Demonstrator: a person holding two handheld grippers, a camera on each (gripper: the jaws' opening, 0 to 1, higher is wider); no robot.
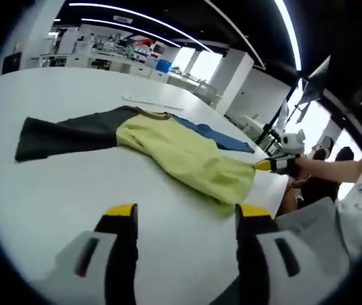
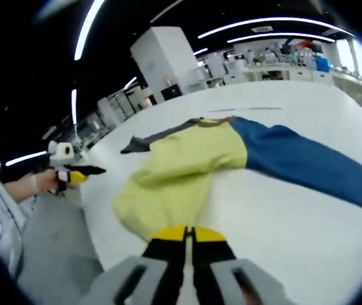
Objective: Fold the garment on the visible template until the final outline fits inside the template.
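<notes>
Left gripper view: left gripper (image 1: 186,219) spread, empty, hovering over bare table (image 1: 60,184), short of garment (image 1: 187,155). Garment lying flat, yellow body centre, dark sleeve (image 1: 66,135) one side, blue sleeve (image 2: 301,162) the other. Right gripper (image 2: 188,238) pressed together at yellow hem near table edge; cannot tell if cloth is pinched. No template outline made out. Risks: hem sliding off the edge if tugged; pinching one layer only, giving a crooked fold; sleeves dragging askew.
</notes>
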